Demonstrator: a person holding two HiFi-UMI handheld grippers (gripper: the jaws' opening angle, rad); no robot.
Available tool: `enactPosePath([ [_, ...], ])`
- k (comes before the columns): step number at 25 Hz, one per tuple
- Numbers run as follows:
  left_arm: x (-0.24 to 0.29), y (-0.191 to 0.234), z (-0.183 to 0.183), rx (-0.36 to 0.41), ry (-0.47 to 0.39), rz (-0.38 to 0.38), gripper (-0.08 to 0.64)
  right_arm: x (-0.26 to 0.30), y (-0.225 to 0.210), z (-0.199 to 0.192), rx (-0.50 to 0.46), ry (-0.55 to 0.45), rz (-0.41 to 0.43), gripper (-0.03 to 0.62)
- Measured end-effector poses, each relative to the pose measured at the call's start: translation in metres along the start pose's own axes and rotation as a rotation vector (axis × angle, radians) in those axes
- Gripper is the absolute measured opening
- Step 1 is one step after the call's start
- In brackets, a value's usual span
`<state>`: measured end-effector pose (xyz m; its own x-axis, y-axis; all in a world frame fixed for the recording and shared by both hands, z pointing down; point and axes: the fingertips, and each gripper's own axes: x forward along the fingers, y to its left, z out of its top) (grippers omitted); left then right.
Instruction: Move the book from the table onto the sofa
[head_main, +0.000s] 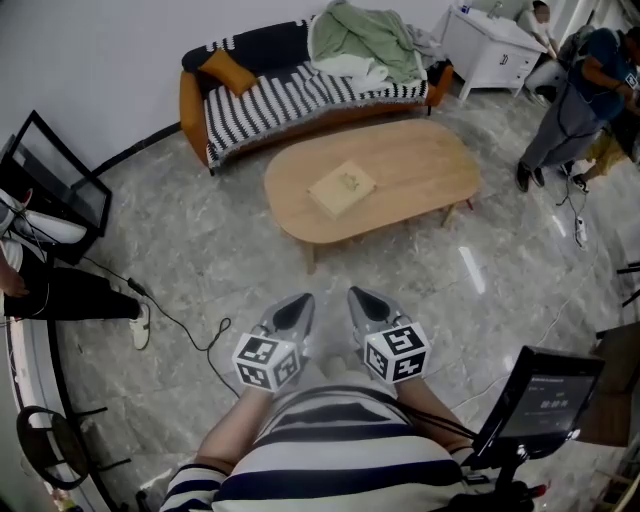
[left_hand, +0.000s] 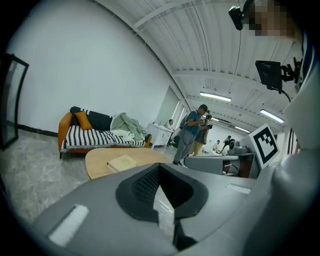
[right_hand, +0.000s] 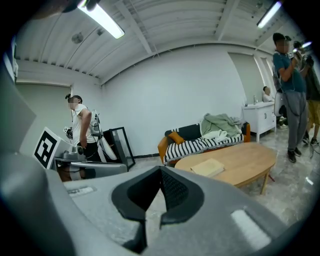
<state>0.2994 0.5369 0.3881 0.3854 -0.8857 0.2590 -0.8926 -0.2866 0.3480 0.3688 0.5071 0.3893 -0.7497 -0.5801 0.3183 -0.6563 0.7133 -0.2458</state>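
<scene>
**Head view, approach to the table.** Both grippers are being held side by side short of the table's (head_main: 430, 160) near edge, well apart from it and over the floor.

- **Jaws:** The left gripper (head_main: 300, 303) is showing its jaws pressed together with nothing between them. The right gripper (head_main: 359, 298) is likewise closed and empty. Each is pointing toward the table.
- **Book:** The book (head_main: 342, 188) is lying flat and untouched on the table, left of the tabletop's centre. It is sitting almost straight ahead of the gap between the two grippers.
- **Nearer hand:** The right gripper appears to be marginally nearer, though the difference is slight.
- **Long axis:** The book's long axis is running roughly along the table's length, crosswise to the line along which the jaws are pointing. One long edge is therefore facing the grippers.
- **Stage of the task:** The pick-up is judged not yet begun. The jaws will need to part before either can take that edge.
- **Destination:** The sofa (head_main: 290, 95) is standing beyond the table's far edge. An orange cushion (head_main: 228, 70) is lying toward its left end and a green blanket (head_main: 362, 40) is heaped toward its right. The striped seat between them is offering the likeliest landing place.
</scene>
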Motion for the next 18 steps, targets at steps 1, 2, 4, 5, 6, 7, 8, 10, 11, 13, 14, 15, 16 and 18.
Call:
enactPosePath([
  [1,0.001,0.000,0.002,0.003,0.000,0.003,0.000,0.002,-0.001,0.002,-0.002,-0.001,0.005,-0.003],
  [2,0.002,0.001,0.004,0.007,0.000,0.006,0.000,0.003,-0.001,0.004,-0.003,-0.002,0.007,-0.003],
  [4,0.006,0.004,0.009,0.016,-0.003,0.011,0.000,0.008,-0.004,0.008,-0.001,-0.002,0.006,-0.003],
  [5,0.008,0.007,0.012,0.020,-0.005,0.011,0.000,0.010,-0.005,0.009,-0.001,-0.001,0.005,-0.003],
  [6,0.010,0.009,0.015,0.025,-0.006,0.010,0.000,0.013,-0.006,0.011,-0.001,0.002,0.002,-0.003],
  [7,0.012,0.012,0.017,0.029,-0.006,0.007,0.000,0.015,-0.007,0.012,-0.003,0.005,-0.001,-0.003],
  [8,0.014,0.016,0.019,0.030,-0.005,0.004,0.000,0.018,-0.008,0.013,-0.005,0.009,-0.005,-0.003],
  [10,0.020,0.023,0.022,0.024,-0.002,-0.005,0.000,0.023,-0.012,0.015,-0.009,0.018,-0.022,-0.003],
  [11,0.025,0.027,0.023,0.018,0.002,-0.012,0.000,0.027,-0.015,0.017,-0.008,0.021,-0.034,-0.003],
  [13,0.035,0.035,0.026,0.009,0.013,-0.032,0.000,0.038,-0.022,0.021,0.001,0.026,-0.058,-0.003],
  [14,0.039,0.039,0.028,0.007,0.019,-0.043,0.000,0.044,-0.024,0.023,0.006,0.027,-0.067,-0.003],
  [15,0.042,0.044,0.030,0.008,0.025,-0.053,0.000,0.050,-0.025,0.025,0.009,0.029,-0.074,-0.003],
  [16,0.046,0.049,0.033,0.010,0.031,-0.060,0.000,0.056,-0.026,0.027,0.008,0.031,-0.081,-0.003],
  [18,0.053,0.061,0.037,0.009,0.047,-0.070,0.000,0.067,-0.029,0.032,0.013,0.036,-0.097,-0.003],
])
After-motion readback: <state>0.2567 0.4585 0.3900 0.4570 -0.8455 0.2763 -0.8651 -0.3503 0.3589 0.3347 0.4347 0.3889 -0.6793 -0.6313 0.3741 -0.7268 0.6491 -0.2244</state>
